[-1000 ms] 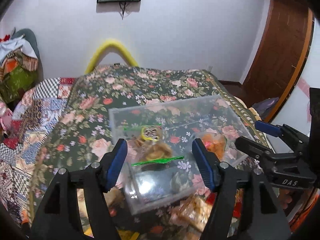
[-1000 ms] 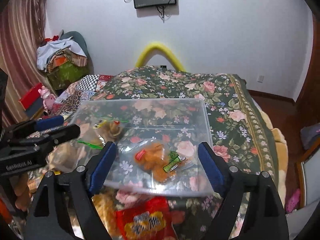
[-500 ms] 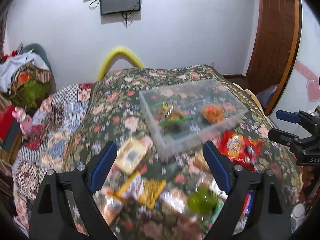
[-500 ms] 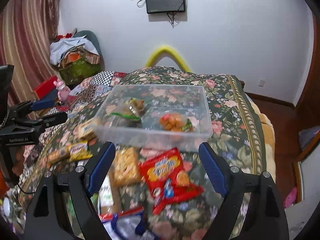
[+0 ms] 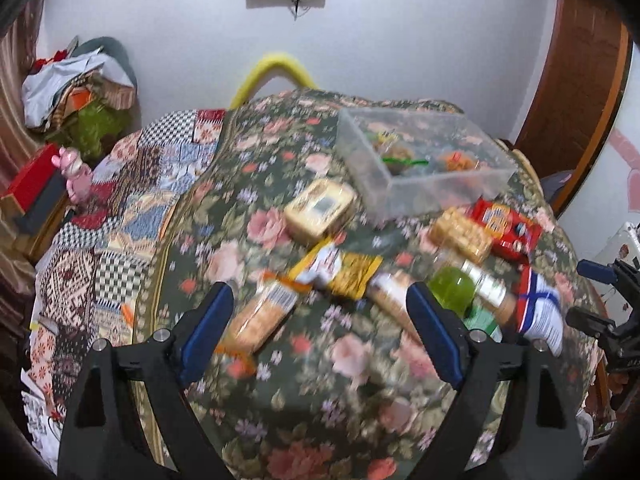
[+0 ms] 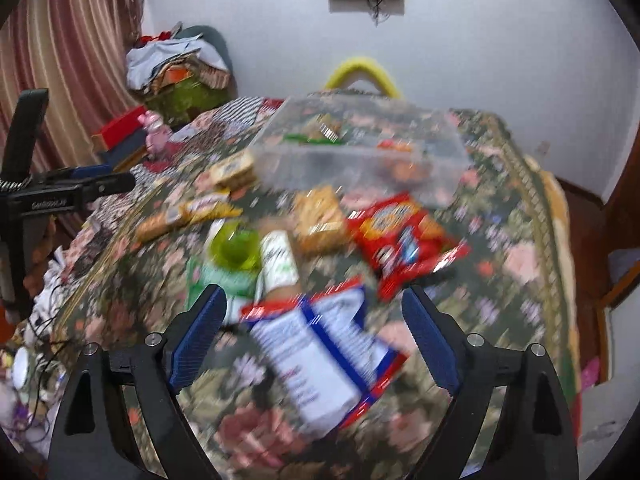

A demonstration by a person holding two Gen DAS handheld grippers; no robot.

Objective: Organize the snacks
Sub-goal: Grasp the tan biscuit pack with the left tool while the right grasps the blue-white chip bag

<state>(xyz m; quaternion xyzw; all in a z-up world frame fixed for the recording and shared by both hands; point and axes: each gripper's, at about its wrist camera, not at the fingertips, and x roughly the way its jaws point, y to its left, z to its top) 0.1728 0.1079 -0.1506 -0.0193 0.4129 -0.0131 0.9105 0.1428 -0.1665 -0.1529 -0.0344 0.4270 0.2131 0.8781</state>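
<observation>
Here both tools gape empty above the bed (image 5: pixel 320 380): left tool (image 5: pixel 320 328) over scattered snack packets (image 5: pixel 264 316), right tool (image 6: pixel 312 332), just widened, over the white-and-blue packet (image 6: pixel 320 352); the clear box (image 6: pixel 360 160) lies beyond.

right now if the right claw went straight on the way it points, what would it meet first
Most likely the white and blue snack bag lying on the floral bedspread, framed between the open right claw; blur leaves depth uncertain.

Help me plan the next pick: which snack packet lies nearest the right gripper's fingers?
The white packet with blue and red borders; it lies between the fingers, the others farther off.
</observation>
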